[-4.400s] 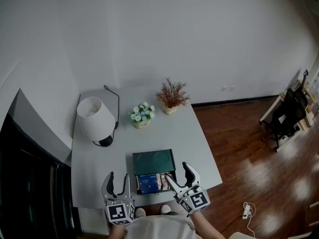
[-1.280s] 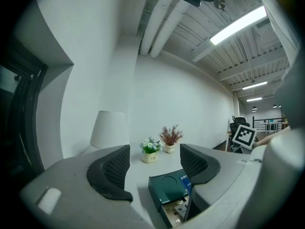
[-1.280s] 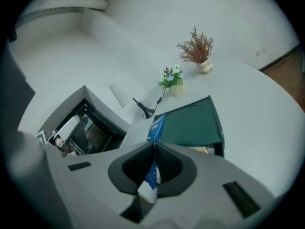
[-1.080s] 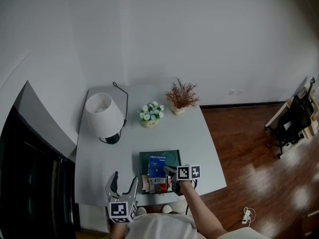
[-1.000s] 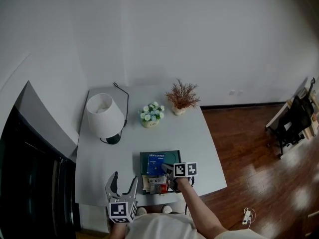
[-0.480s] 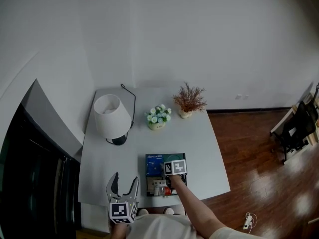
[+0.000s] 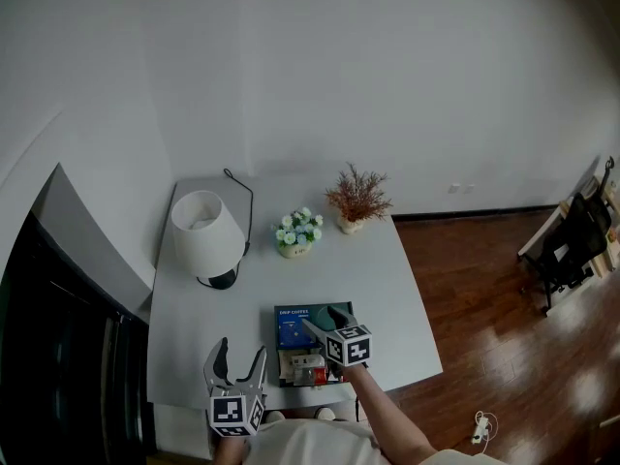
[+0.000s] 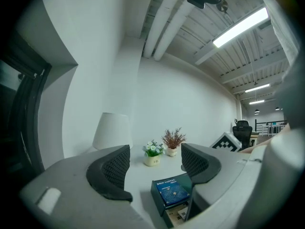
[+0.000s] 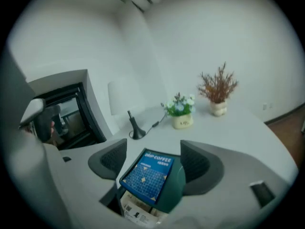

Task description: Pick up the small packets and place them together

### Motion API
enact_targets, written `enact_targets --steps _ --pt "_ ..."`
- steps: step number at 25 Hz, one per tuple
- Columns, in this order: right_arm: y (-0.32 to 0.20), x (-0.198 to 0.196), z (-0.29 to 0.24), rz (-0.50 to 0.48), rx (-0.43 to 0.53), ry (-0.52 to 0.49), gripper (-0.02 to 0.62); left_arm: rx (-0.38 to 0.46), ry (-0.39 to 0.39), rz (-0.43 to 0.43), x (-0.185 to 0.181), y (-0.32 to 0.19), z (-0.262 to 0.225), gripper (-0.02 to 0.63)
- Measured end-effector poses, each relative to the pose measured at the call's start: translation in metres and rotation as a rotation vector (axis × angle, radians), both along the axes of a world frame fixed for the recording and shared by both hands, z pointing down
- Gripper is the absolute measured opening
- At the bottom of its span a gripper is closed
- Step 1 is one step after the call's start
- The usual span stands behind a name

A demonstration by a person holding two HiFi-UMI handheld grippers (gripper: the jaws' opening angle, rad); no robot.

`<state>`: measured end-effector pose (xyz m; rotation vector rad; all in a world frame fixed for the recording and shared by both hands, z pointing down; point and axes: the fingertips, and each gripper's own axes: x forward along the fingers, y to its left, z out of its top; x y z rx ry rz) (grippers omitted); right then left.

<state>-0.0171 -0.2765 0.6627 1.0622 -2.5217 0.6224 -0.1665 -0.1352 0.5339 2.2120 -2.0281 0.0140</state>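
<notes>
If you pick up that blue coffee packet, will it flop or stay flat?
It would probably stay mostly flat: the blue coffee packet looks thin, with straight edges and sharp corners. Being so thin, it is likely light. Its face looks smooth, so it might slide across the green box if pushed rather than lifted.

Only readable bit I'm getting is on the blue packet (image 9: 147,175): white caps saying "DRIP COFFEE" along its top edge, with a smaller line underneath that's blurring out. That packet is lying on the green box (image 9: 175,191). The pale packets (image 9: 136,211) below it are showing QR-type codes and tiny print, and the flower pot (image 9: 182,122) is wearing a little label, both too small to read.
</notes>
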Motion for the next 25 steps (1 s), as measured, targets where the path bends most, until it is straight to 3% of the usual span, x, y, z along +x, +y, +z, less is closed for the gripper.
enact_targets --steps 3,6,14,16,25 --pt "0.009 0.019 -0.055 0.009 0.154 -0.118 0.362 0.010 0.005 0.026 0.007 -0.007 -0.002 0.330" --pt "0.024 0.043 -0.097 0.049 0.237 -0.206 0.362 0.019 0.008 0.031 0.013 -0.012 -0.004 0.331" --pt "0.075 0.075 -0.153 0.109 0.576 -0.079 0.360 0.066 -0.006 0.032 0.023 -0.016 -0.012 0.354" --pt "0.083 0.076 -0.156 0.115 0.602 -0.072 0.360 0.098 -0.017 0.027 0.024 -0.015 -0.019 0.397" --pt "0.085 0.076 -0.148 0.069 0.571 -0.042 0.325 0.101 -0.057 0.034 0.026 -0.009 -0.025 0.383"
